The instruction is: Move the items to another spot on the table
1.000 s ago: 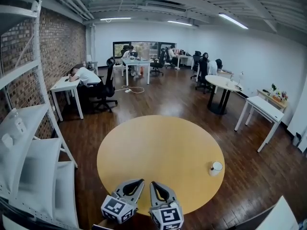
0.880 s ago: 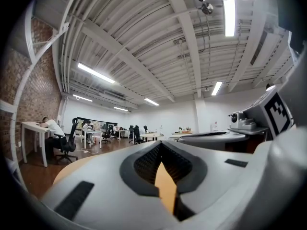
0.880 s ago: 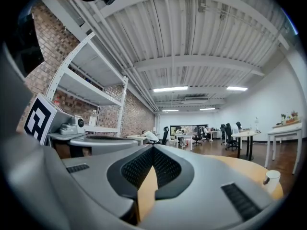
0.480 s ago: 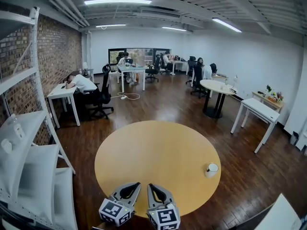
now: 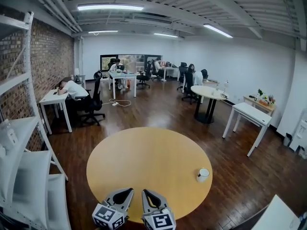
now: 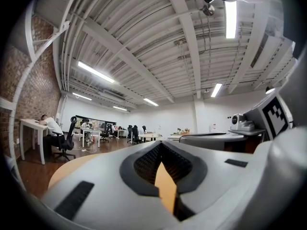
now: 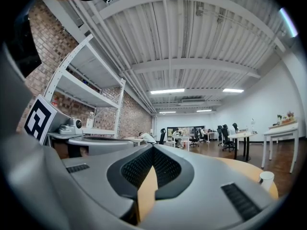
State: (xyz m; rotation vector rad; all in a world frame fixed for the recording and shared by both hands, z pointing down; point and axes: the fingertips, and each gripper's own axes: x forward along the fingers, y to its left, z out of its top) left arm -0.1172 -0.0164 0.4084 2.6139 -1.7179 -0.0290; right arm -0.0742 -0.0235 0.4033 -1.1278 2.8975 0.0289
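Cup (image 5: 203, 175) drifted leftward; right claw (image 7: 153, 146), closed, also views it; left claw (image 6: 161, 143) closed, empty too.

Small white cup (image 5: 203, 175) on the round yellow wooden table (image 5: 144, 157).
It stands near the right edge; the left gripper (image 5: 125, 191) and right gripper (image 5: 146, 192) are side by side at the near edge.

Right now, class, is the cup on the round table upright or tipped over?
Upright: the cup stands on its base near the table edge, rim facing up.
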